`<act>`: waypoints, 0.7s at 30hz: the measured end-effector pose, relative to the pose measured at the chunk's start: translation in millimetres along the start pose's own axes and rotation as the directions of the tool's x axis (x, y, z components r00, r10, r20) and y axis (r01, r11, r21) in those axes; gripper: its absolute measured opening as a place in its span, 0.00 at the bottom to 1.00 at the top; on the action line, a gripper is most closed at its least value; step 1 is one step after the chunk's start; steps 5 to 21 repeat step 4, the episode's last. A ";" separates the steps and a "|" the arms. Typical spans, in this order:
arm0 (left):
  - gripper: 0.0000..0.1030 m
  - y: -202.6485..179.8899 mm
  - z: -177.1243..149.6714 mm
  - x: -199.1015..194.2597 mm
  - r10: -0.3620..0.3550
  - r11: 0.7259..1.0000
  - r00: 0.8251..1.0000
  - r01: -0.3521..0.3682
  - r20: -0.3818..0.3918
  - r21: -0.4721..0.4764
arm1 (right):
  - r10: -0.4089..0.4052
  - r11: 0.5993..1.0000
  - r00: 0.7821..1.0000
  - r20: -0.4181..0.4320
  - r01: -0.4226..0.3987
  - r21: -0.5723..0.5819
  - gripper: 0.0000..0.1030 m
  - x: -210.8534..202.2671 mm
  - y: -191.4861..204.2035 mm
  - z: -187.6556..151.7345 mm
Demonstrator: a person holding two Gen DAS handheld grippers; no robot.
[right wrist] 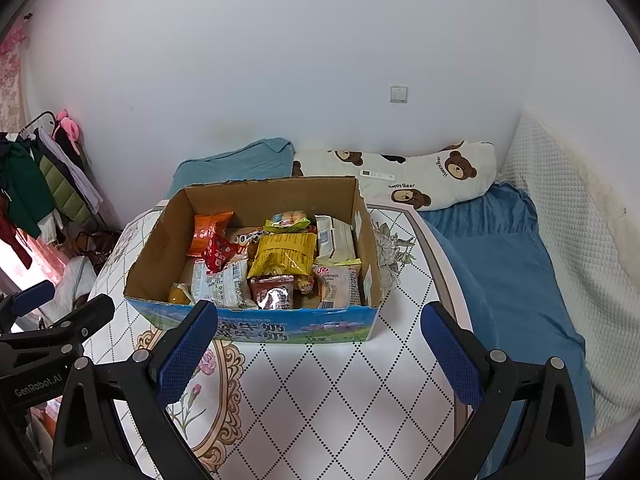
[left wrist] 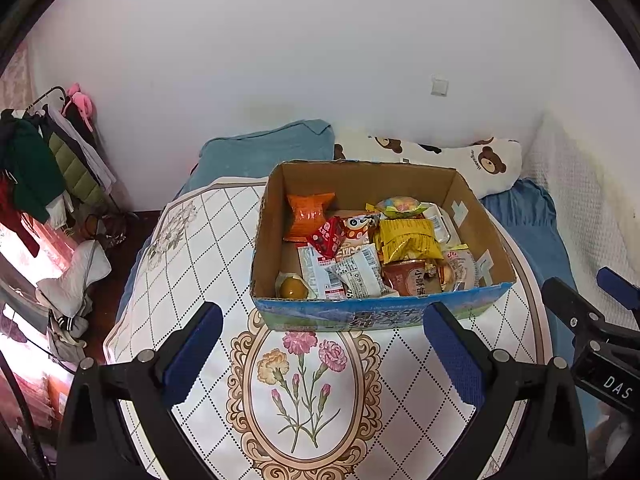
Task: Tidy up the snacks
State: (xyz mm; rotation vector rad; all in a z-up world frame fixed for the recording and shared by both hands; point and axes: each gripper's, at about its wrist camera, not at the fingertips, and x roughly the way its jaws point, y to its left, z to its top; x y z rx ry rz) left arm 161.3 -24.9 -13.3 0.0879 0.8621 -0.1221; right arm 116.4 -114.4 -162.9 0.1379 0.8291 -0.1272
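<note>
A cardboard box (left wrist: 480, 216) (right wrist: 160, 248) with a blue printed front stands on the round table. Inside lie several snacks: an orange packet (left wrist: 310, 216) (right wrist: 208, 228), a yellow bag (left wrist: 408, 238) (right wrist: 284, 254), a small red packet (left wrist: 329, 238) (right wrist: 218, 252), white wrappers (left wrist: 356, 276) (right wrist: 224, 284) and a yellow jelly cup (left wrist: 292, 287). My left gripper (left wrist: 324, 352) hovers open in front of the box, nothing between its blue pads. My right gripper (right wrist: 320, 352) is open too, just short of the box front. The right gripper (left wrist: 588, 300) also shows at the left view's right edge.
The table carries a white diamond-pattern cloth (left wrist: 312, 400) (right wrist: 340, 400) with flower prints. Behind it are a bed with blue bedding (right wrist: 500, 264), a bear-print pillow (right wrist: 420, 176) and a white remote (right wrist: 376, 175). A clothes rack (left wrist: 52, 160) stands at the left.
</note>
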 end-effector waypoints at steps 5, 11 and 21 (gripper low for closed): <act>1.00 -0.7 0.7 -3.0 0.006 1.000 1.000 -0.006 0.012 -0.006 | 0.002 1.000 1.000 0.005 -0.003 0.001 1.00 -0.9 -0.1 0.5; 1.00 -0.7 0.7 -3.0 0.006 1.000 1.000 -0.006 0.012 -0.006 | 0.002 1.000 1.000 0.005 -0.003 0.001 1.00 -0.9 -0.1 0.5; 1.00 -0.7 0.7 -3.0 0.006 1.000 1.000 -0.006 0.012 -0.006 | 0.002 1.000 1.000 0.005 -0.003 0.001 1.00 -0.9 -0.1 0.5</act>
